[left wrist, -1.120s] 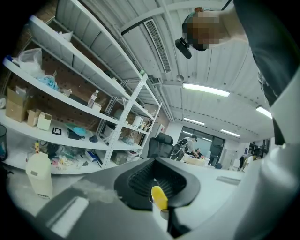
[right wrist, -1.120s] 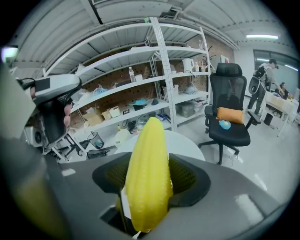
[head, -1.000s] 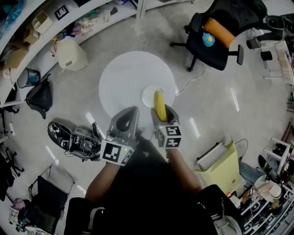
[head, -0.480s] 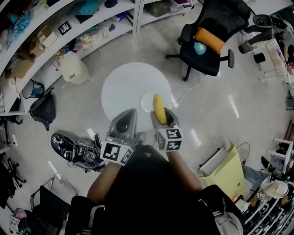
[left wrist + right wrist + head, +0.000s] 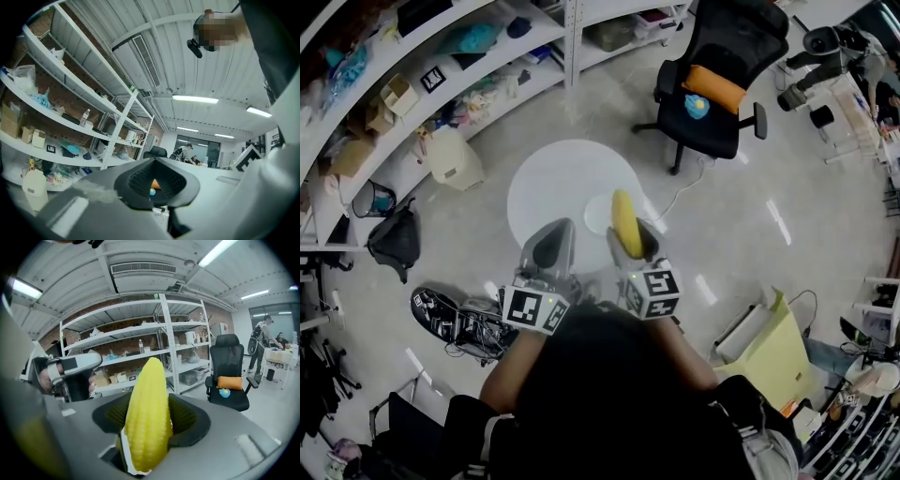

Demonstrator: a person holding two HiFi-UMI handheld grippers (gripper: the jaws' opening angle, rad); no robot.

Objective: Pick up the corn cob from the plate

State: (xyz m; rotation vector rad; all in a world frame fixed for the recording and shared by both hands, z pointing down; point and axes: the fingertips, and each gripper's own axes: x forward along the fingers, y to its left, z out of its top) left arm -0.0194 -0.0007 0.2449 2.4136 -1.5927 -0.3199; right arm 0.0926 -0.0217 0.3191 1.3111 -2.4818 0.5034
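Corn [image 5: 625,223] is being gripped at its lower end by the right tool [image 5: 630,242], with the jaws pressing on both sides of it. Its long axis is being pointed forward along the jaws, out over the plate [image 5: 596,217] on the round tabletop [image 5: 548,187] and seemingly clear of it. The left tool [image 5: 549,246] is being held just beside, jaws together on nothing. The pickup is being judged as done.

Left gripper [image 5: 157,182], fingers [image 5: 133,183] together and empty, before shelves [image 5: 120,127], ceiling lights [image 5: 194,99].
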